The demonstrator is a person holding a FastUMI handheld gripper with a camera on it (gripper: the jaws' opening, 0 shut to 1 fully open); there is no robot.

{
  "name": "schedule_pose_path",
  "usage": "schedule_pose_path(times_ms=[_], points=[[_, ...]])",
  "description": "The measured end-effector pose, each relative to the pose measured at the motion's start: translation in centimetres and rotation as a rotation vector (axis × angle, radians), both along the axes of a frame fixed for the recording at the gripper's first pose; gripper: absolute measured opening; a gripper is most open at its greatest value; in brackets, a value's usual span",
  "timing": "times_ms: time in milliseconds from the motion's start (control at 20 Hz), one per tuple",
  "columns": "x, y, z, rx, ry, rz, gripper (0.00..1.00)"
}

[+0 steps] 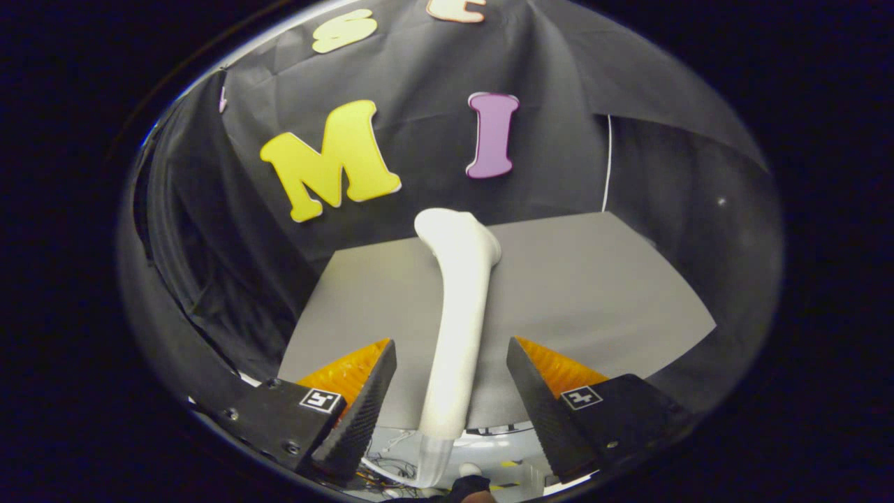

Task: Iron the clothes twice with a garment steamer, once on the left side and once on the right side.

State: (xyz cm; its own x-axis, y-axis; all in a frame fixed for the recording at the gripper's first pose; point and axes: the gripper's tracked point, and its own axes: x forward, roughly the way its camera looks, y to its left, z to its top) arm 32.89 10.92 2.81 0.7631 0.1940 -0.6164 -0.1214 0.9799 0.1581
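The gripper (451, 381) stood open with the garment steamer (457, 314) lying on the grey surface (601, 293) between its fingers (neither touching it), so closing off-centre risked, I judged, the rounded handle rolling or slipping sideways.

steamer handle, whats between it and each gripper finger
In the gripper view, the white steamer stands between the open gripper's fingers, and only bare gaps showing the grey cloth separate it from each.

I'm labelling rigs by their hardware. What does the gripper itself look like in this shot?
The gripper has two wedge-shaped fingers with ribbed inner faces. Each sits on a dark block with screw heads and a small square black-and-white marker. The fingers stand open, either side of the white steamer handle, not touching it.
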Motion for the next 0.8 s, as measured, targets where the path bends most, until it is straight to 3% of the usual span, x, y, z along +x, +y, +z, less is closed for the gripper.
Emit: schedule_pose_path(times_ms=[300,450,600,800], points=[[1.4,0.1,-1.9,-0.060,0.070,-0.021,0.87],[1.8,-0.2,-3.7,-0.083,0.066,-0.067,0.69],[1.7,-0.2,-2.7,-0.070,0.055,-0.110,0.41],[1.4,-0.3,-2.5,-0.043,0.053,-0.111,0.36]])
